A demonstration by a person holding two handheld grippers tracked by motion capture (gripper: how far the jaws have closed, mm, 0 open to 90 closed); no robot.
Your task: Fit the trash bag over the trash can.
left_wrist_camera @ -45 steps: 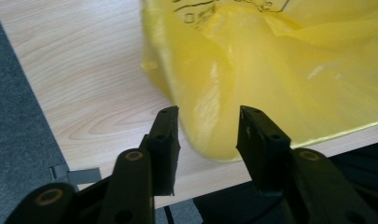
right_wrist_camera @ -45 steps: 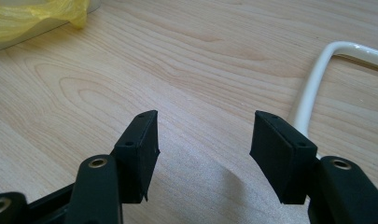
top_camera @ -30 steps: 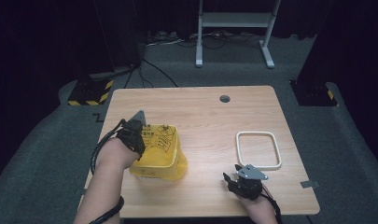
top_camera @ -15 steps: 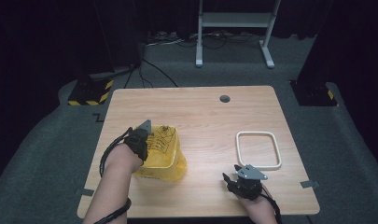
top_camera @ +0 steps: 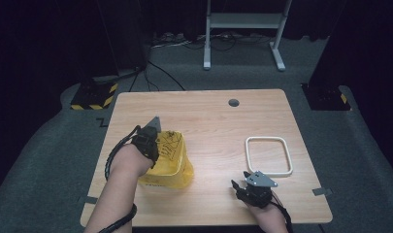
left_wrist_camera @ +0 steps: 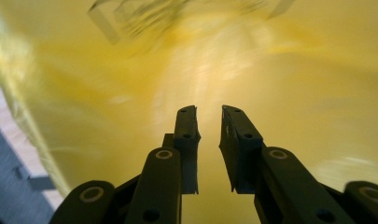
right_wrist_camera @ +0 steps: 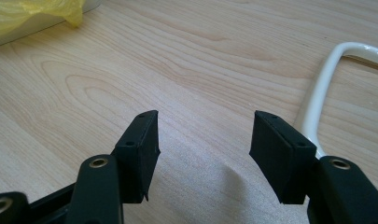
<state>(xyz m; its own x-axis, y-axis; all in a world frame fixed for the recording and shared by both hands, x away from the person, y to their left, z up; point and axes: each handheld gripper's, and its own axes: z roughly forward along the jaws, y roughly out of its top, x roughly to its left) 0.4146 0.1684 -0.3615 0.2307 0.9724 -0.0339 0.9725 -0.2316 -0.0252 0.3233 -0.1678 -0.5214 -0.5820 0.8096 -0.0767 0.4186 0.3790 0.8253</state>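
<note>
Count: 1 yellow bag (top_camera: 167,160), 1 white frame (top_camera: 269,156), 2 grippers.
L gripper (left_wrist_camera: 208,122): inside bag, table's 8 o'clock; jaws just closing then easing, narrow gap, nothing pinched.
R gripper (right_wrist_camera: 203,140): jaws spread, empty; frame at 2 o'clock.
Surface: wood table (top_camera: 211,121); dark room, grey carpet.
</note>
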